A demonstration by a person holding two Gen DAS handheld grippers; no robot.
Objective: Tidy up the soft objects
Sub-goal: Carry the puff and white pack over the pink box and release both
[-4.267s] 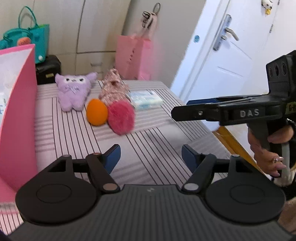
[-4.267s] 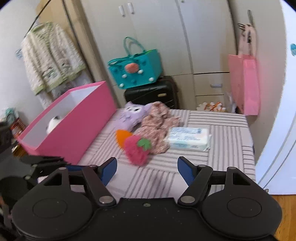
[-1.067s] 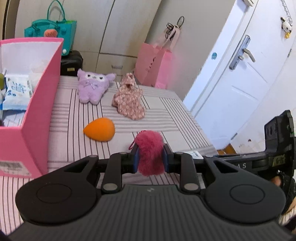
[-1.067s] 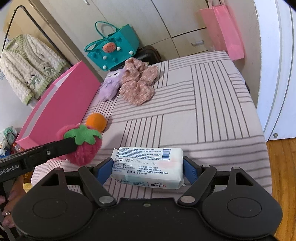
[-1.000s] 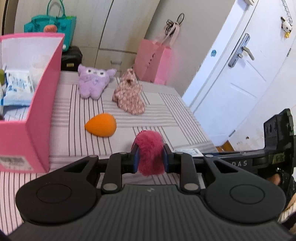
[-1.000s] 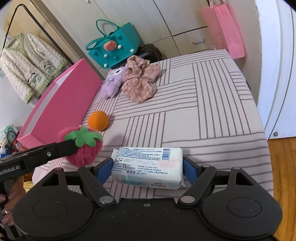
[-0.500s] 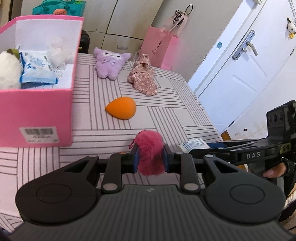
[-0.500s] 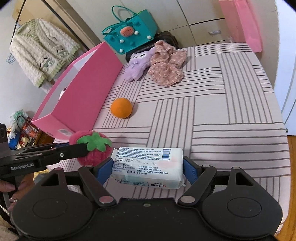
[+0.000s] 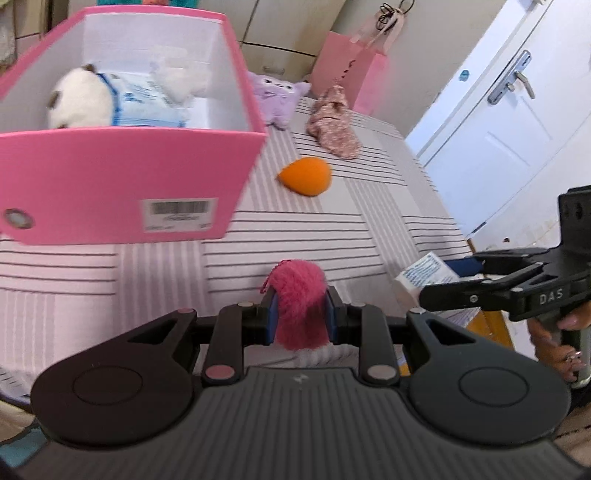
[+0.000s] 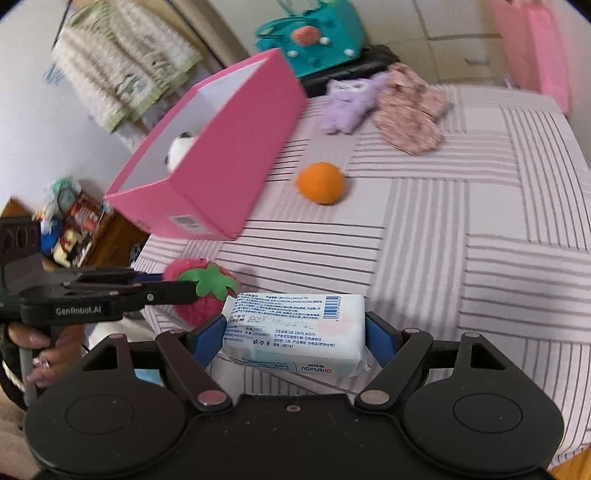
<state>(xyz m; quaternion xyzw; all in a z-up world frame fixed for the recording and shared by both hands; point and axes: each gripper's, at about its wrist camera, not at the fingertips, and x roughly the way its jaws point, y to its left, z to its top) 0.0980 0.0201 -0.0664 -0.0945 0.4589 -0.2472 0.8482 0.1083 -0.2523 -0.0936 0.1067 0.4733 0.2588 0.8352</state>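
My left gripper (image 9: 300, 318) is shut on a fuzzy pink strawberry plush (image 9: 299, 302), held above the near edge of the striped bed; it also shows in the right wrist view (image 10: 201, 291). My right gripper (image 10: 295, 332) is shut on a white pack of wet wipes (image 10: 295, 332), seen at the right of the left wrist view (image 9: 421, 275). The open pink box (image 9: 122, 184) stands at the left and holds a white plush (image 9: 79, 99), a wipes pack and a white fluffy item. An orange plush (image 9: 306, 176), a purple plush (image 9: 279, 92) and a floral cloth (image 9: 334, 127) lie on the bed.
The striped bed (image 10: 480, 240) fills the middle. A pink paper bag (image 9: 351, 74) hangs at the far wall, with a white door (image 9: 517, 110) to the right. A teal bag (image 10: 314, 33) sits on a black case behind the box. A cardigan (image 10: 122, 70) hangs at the left.
Both grippers have carried their loads back and to the left, toward the near end of the pink box, which now looms larger. The grips have not changed.
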